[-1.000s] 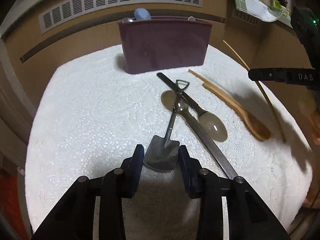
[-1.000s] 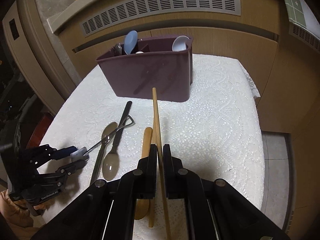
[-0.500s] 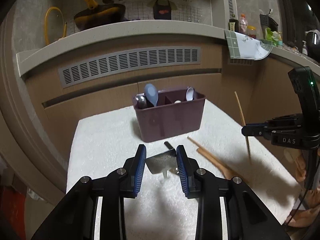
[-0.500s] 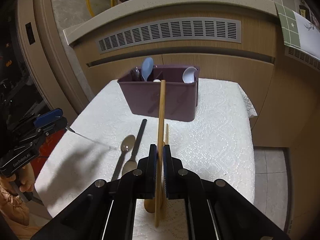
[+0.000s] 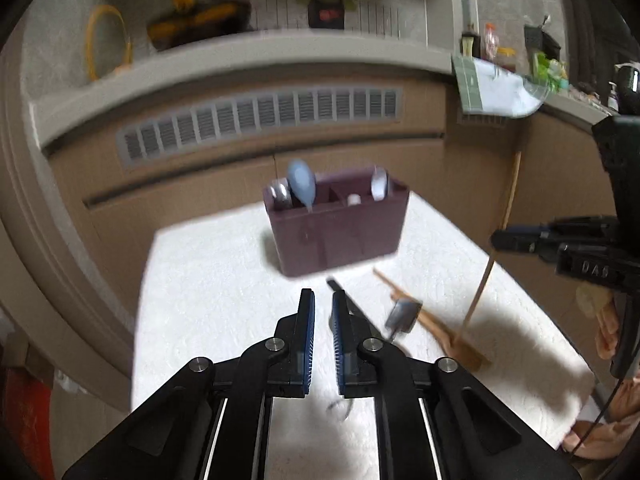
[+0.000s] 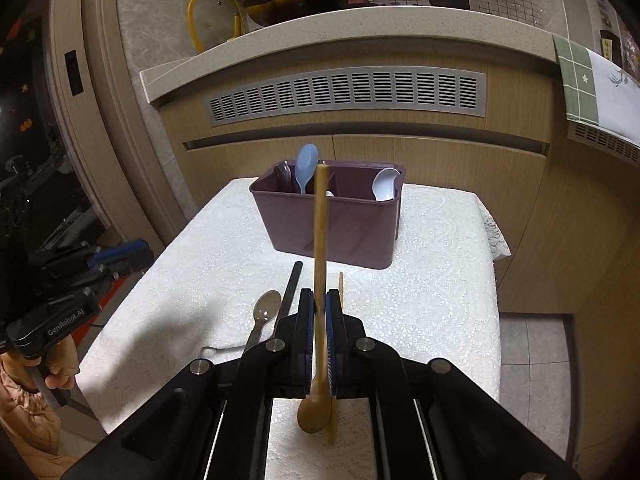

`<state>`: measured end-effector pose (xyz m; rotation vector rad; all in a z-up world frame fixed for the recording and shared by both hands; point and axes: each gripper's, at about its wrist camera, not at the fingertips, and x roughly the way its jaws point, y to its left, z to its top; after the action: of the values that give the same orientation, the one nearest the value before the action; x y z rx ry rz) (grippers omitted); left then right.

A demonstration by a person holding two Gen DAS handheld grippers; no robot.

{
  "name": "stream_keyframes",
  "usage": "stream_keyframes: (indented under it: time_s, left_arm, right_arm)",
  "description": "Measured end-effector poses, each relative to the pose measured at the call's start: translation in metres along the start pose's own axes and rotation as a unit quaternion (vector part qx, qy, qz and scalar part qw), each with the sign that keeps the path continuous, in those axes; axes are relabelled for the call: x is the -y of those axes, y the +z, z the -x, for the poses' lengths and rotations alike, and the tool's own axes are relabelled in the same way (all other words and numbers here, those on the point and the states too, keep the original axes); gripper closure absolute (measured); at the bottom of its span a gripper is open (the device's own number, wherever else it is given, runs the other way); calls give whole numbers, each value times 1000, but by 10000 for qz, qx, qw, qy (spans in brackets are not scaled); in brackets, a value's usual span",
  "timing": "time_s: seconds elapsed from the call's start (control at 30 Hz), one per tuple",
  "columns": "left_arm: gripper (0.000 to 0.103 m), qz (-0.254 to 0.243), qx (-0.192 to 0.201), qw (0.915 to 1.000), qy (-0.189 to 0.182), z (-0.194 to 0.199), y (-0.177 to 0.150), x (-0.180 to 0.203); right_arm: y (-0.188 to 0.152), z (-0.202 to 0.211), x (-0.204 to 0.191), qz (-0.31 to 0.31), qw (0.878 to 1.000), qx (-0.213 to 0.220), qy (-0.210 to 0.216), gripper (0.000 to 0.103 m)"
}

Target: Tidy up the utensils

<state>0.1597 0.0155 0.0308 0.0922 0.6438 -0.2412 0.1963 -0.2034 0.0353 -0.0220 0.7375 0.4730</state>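
Left wrist view: the left gripper (image 5: 322,316) hangs above the table's near edge, jaws nearly shut on nothing I can make out; the blurred shovel spoon (image 5: 403,314) seems to tumble just right.

Right wrist view: the right gripper (image 6: 320,312) clamps a chopstick (image 6: 320,236) upright, the organizer (image 6: 328,220) dead ahead at the far edge.

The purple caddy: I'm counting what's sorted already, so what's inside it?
Inside the purple caddy: a blue spoon and a dark metal utensil on the left, a white spoon on the right. Its walls hide their lower parts.
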Motion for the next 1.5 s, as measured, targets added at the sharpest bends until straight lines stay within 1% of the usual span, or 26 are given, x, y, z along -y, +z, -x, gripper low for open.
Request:
stream_keyframes:
  time_s: [0.1,0.13,0.17,0.2,0.23,0.27,0.33,0.4,0.47,0.53,0.6,0.7,0.73,0.77,0.8,0.87,0.93,1.0,1.07,1.13,1.2,1.23,1.3,1.4,1.47,1.5]
  left_arm:
    - [91,-20,-349,9988,-355,-20,-6,2]
    - [85,-63,-472,9977,-475,-27,-8,5]
    - [74,-143,-628,9960,-615,-36,-11,9]
    - [67,-214,-702,9951,-660,-43,-13,13]
    - [54,-283,-742,9949,-619,-50,-14,15]
    - [48,-325,-753,9949,-579,-56,-14,16]
    - [47,-301,-772,9946,-632,-73,-9,12]
    - [43,-147,-870,9923,-872,-93,1,2]
    - [41,80,-954,9905,-990,-120,11,-11]
    - [41,98,-1211,9839,-1308,-147,20,-16]
    - [41,-29,-1330,9796,-1506,-166,24,-14]
    - [41,-493,-1316,9741,-1773,-179,28,-3]
    - [41,-625,-1386,9717,-1808,-186,28,0]
    - [41,-717,-1513,9711,-1700,-195,28,3]
    - [41,-750,-1633,9714,-1549,-203,27,2]
    - [41,-678,-1800,9708,-1432,-211,21,-6]
    - [40,-506,-1760,9705,-1570,-204,15,-18]
    - [39,-228,-1912,9654,-1760,-189,4,-30]
    - [36,-133,-2011,9600,-1942,-172,-9,-34]
    - [35,-111,-2145,9532,-2127,-154,-23,-32]
    - [34,-310,-2244,9473,-2263,-136,-32,-22]
    - [34,-392,-2255,9469,-2257,-130,-34,-17]
    - [34,-436,-2095,9547,-2067,-122,-29,-8]
    - [34,-67,-1743,9702,-1680,-126,-8,-4]
    - [34,137,-1557,9747,-1601,-135,8,3]
    - [34,211,-1566,9748,-1577,-144,14,7]
  right_arm:
    - [-2,-1,4,-38,10000,-36,-14,97]
    - [-2,0,6,-57,10000,-45,1,97]
    - [-2,1,9,-86,9999,-55,12,97]
    - [-3,1,11,-106,9999,-59,11,97]
    - [-3,2,13,-132,9999,-63,14,97]
    - [-2,2,16,-169,9998,-70,27,97]
    - [-1,2,20,-217,9997,-81,36,97]
    - [0,2,22,-241,9997,-76,26,97]
    - [2,1,22,-273,9996,-81,66,97]
    - [5,0,22,-282,9995,-92,55,97]
    - [7,-1,21,-288,9995,-110,37,97]
    - [10,0,19,-253,9996,-115,-26,97]
    - [11,-1,20,-255,9996,-121,-39,97]
    - [13,-2,20,-263,9995,-141,-52,97]
    - [14,-3,20,-272,9995,-157,-55,97]
    - [17,-6,21,-277,9994,-209,-40,97]
    - [18,-8,21,-256,9994,-231,-55,97]
    - [20,-9,24,-255,9994,-235,-73,97]
    - [23,-10,26,-270,9994,-216,-49,97]
    - [25,-9,26,-240,9996,-175,-42,97]
    - [28,-8,25,-201,9997,-123,-36,97]
    - [29,-8,25,-183,9998,-113,-27,97]
    - [32,-8,24,-165,9998,-78,-12,97]
    - [35,-6,24,-164,9999,-17,17,97]
    - [35,-5,24,-157,9999,15,15,97]
    - [35,-4,24,-131,9999,35,-25,97]
